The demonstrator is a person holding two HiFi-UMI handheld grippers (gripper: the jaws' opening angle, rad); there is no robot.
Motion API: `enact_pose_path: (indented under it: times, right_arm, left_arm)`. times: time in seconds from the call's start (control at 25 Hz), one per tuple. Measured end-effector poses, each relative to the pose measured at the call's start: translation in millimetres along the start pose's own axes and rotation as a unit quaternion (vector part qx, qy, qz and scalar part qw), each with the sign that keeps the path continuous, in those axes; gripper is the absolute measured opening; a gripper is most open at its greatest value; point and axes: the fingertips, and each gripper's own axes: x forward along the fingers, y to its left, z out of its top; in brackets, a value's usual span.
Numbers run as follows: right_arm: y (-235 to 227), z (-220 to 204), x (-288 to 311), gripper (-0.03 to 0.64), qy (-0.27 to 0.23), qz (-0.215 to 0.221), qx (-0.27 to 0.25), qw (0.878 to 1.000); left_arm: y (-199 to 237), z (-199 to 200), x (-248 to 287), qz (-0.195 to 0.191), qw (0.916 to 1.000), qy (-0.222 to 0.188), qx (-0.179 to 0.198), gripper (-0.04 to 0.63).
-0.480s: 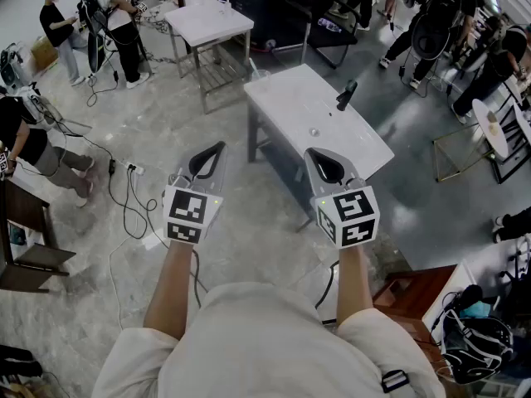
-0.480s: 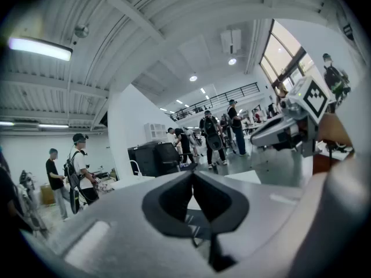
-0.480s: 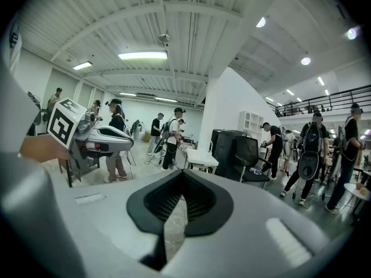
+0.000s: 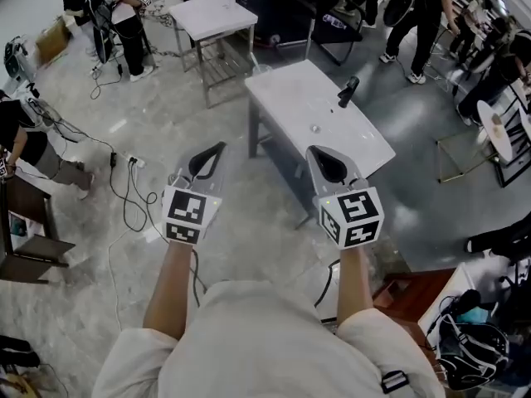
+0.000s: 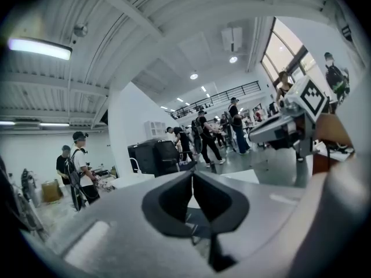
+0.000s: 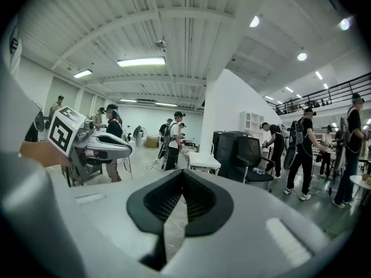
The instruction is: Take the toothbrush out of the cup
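A small dark object stands near the far right edge of the white table in the head view. It is too small to tell a cup from a toothbrush. A tiny pale item lies near the table's middle. My left gripper hangs over the floor to the left of the table's near corner, its jaws closed and empty. My right gripper is held over the table's near edge, also shut with nothing in it. Both point roughly level, well short of the dark object.
A second white table stands farther back on the left, with a black chair beyond. Cables trail over the floor at the left. Several people stand around the hall. A brown wooden piece and a black bag are at the lower right.
Both grippers keep their places. The people at the top left and top right of the head view have shifted position.
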Motion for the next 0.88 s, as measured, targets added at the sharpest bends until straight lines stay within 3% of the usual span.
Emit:
enact_pose_path:
  times: [0.28, 0.56, 0.88]
  right_arm:
    - [-9.7, -11.8, -13.2, 0.005, -0.011, 0.014, -0.011, 1.0]
    - [-24.1, -13.9, 5.1, 0.003, -0.029, 0.029, 0.002, 0.999]
    - [-53.9, -26.6, 89.3, 0.003, -0.005, 0.051, 0.014, 0.999]
  left_arm:
    - [-27.7, -14.7, 7.8, 0.009, 0.9997, 0.017, -0.018, 0.003]
    - [-25.7, -14.8, 38.8, 0.012, 0.9997, 0.02, -0.011, 0.003]
    - [24.5, -37.0, 107.2, 0.009, 0.9995, 0.028, -0.016, 0.003]
